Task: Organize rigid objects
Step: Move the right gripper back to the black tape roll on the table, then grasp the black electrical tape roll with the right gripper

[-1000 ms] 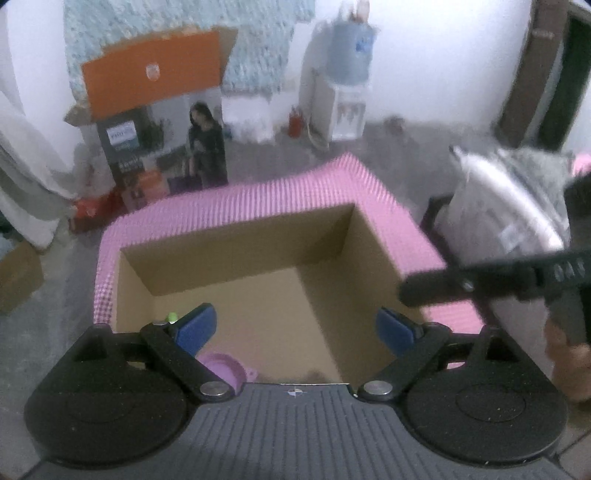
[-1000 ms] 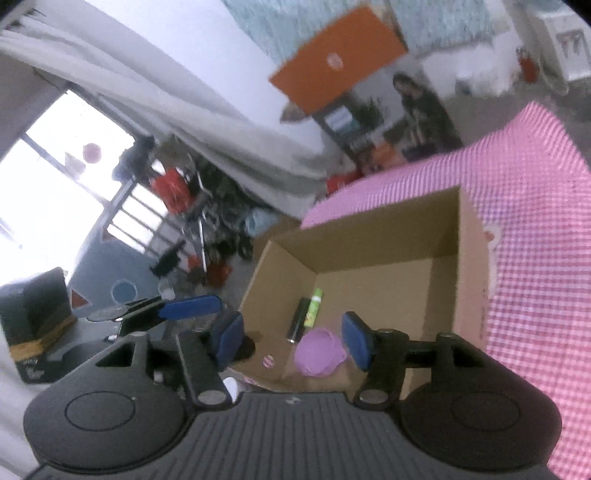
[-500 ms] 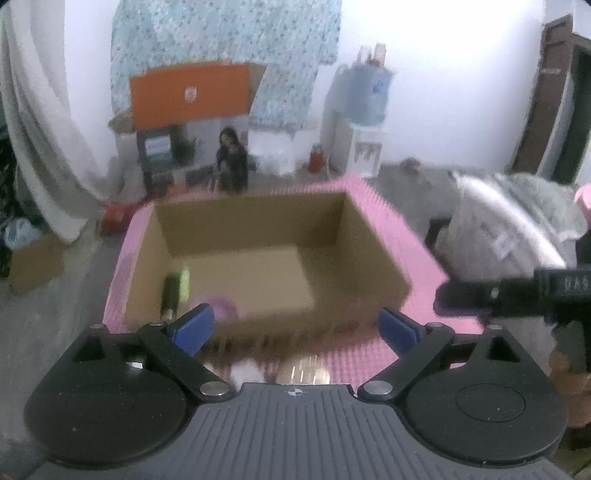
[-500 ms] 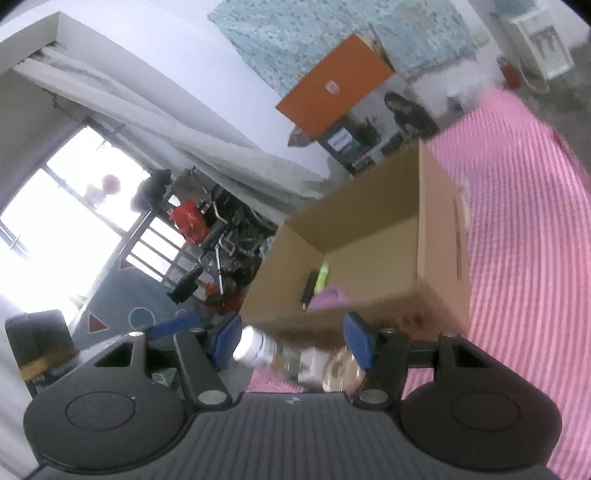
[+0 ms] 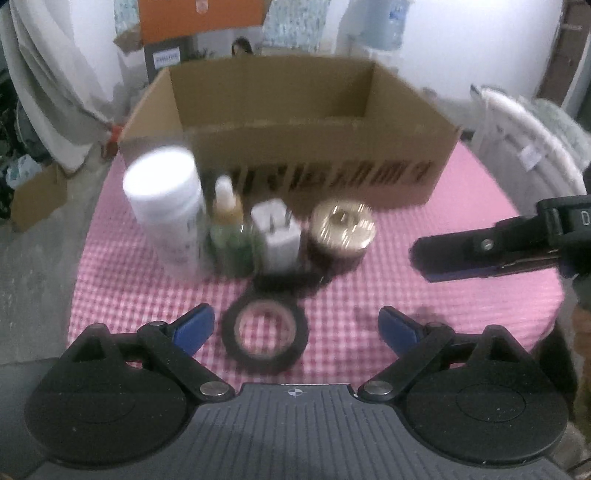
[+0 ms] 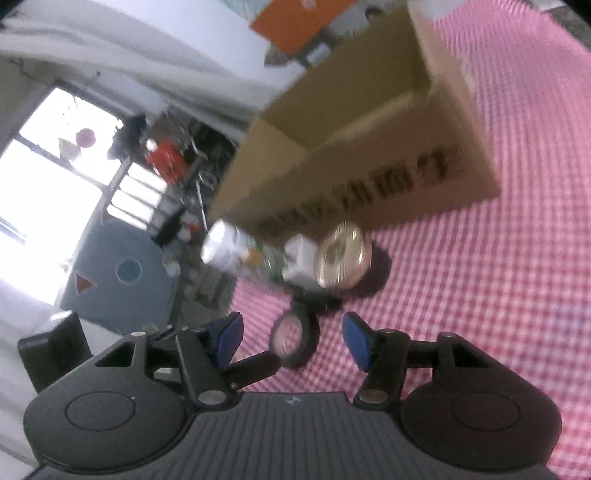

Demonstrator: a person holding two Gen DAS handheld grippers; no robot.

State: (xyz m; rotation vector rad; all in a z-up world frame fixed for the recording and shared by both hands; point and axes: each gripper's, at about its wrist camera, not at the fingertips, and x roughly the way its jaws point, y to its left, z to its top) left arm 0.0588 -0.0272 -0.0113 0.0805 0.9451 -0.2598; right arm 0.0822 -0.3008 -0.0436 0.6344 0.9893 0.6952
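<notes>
the dark ring-shaped roll of tape [image 5: 265,335] lies flat on the pink checked cloth [image 5: 461,295] before the brown cardboard box [image 5: 295,122], between the left gripper [image 5: 295,326]'s wide, empty jaws, so centre it, then close squarely; the right gripper [image 6: 293,334], half open and closing slightly, holds nothing.

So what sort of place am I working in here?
Likely a spare or storage room in a home, not a lab: a pink checked tablecloth under the cardboard box, a water dispenser by the wall, and clutter by the window.

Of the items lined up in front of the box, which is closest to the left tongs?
The black tape roll, lying flat, alone between the left tongs and the row.
</notes>
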